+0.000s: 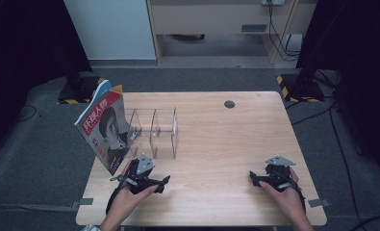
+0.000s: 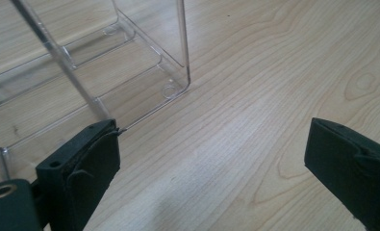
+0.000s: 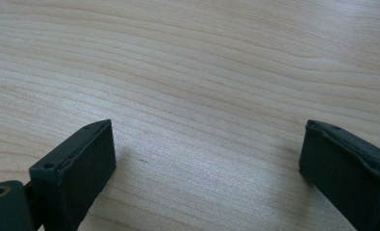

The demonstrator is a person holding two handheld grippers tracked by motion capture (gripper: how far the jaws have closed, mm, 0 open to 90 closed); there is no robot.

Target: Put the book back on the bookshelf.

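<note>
Magazine (image 1: 103,127) already upright in clear rack's (image 1: 154,132) 9 o'clock slot. My left tool (image 1: 151,183) & right tool (image 1: 260,180) both wide, empty, resting on tabletop (image 1: 216,139); looks done.

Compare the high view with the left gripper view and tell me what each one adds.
High view alone: the magazine leaning in the leftmost slot of the clear rack, the right gripper near the table's right edge, and both hands. Left gripper view alone: the rack's near corner up close, with a round foot mark, and bare wood between the fingers. Shared: the left gripper, open, just short of the rack, and the wooden table.
</note>
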